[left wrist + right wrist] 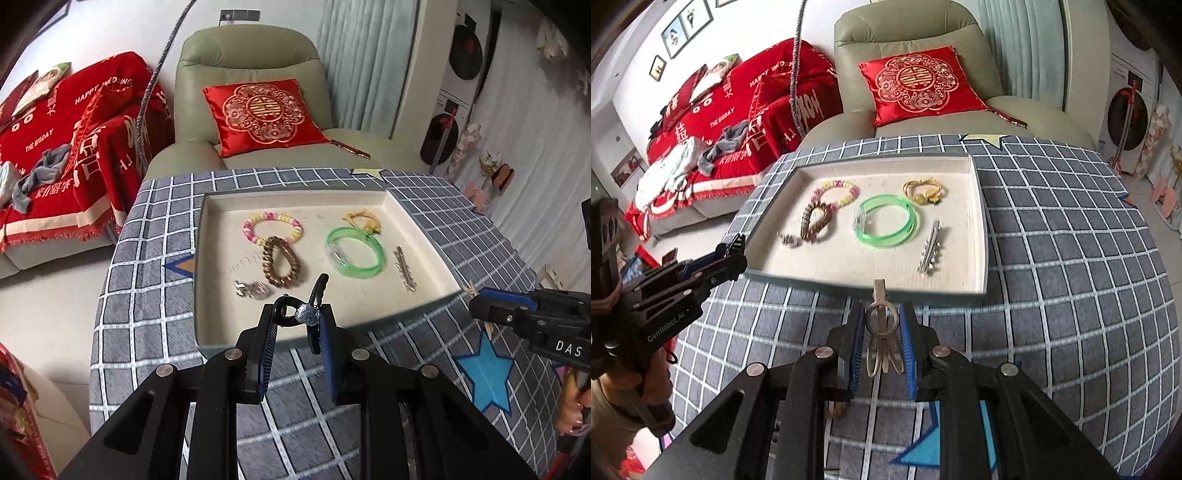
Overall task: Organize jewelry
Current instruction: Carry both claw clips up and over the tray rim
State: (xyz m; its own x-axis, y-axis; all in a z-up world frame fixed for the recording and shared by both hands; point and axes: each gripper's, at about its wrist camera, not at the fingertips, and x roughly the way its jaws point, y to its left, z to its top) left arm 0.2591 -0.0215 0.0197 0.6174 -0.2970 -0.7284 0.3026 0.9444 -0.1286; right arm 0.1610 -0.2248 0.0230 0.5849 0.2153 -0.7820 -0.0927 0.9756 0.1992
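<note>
A shallow beige tray (413,225) (977,221) sits on the checked table. It holds a pastel bead bracelet (271,227), a brown spiral band (281,266), a green bangle (355,252) (886,219), a yellow hair tie (364,220), a silver hair clip (404,269) (931,253) and a small silver piece (251,289). My left gripper (300,319) is shut on a black hair clip (317,295) over the tray's near edge. My right gripper (882,326) is shut on a beige metal hair clip (881,325) just before the tray's near rim.
The checked cloth (147,295) has blue star patches (487,373). A green armchair with a red cushion (264,114) stands behind the table. A sofa with a red blanket (66,147) is at left. The right gripper shows in the left wrist view (476,306), the left in the right wrist view (735,251).
</note>
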